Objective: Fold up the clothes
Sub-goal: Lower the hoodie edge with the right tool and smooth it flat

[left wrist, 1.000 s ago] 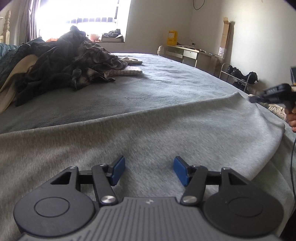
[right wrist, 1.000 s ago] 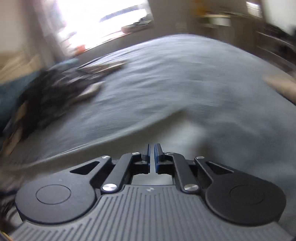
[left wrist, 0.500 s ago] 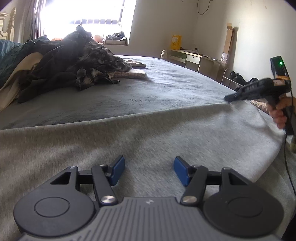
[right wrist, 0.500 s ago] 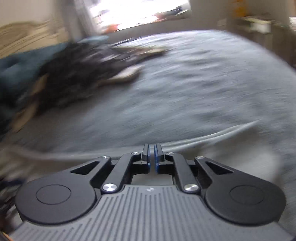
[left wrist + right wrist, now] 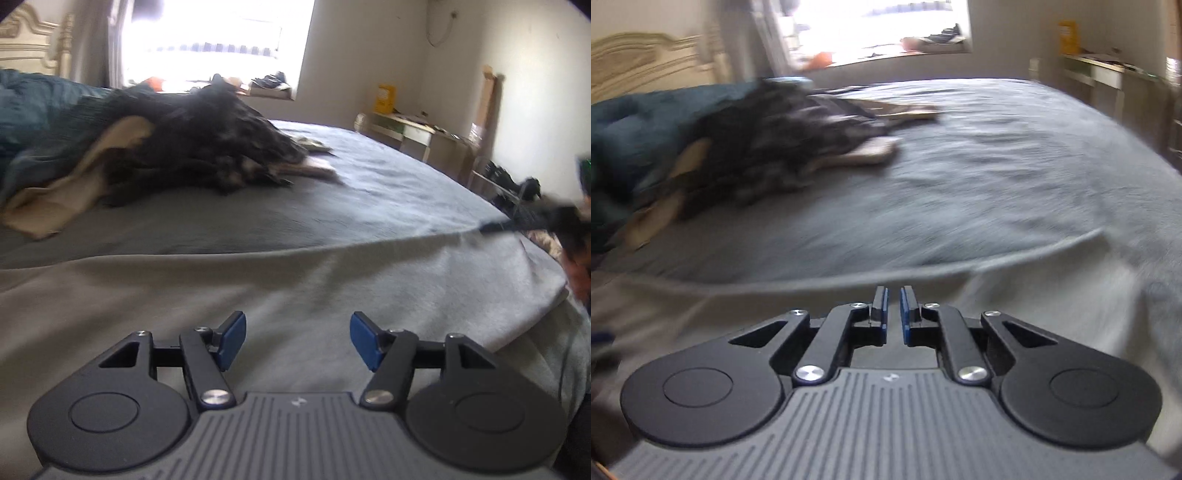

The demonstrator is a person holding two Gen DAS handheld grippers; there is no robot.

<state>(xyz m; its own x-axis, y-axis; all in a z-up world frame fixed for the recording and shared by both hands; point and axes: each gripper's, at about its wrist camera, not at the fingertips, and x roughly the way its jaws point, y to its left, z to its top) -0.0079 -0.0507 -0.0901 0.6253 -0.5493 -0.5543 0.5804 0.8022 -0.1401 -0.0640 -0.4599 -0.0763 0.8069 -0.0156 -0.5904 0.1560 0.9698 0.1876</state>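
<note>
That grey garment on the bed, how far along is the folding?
Early. The grey garment lies spread flat on the bed, no fold visible. The right gripper looks shut at its far edge; the left gripper is open above it. The dark clothes pile waits unfolded.
</note>
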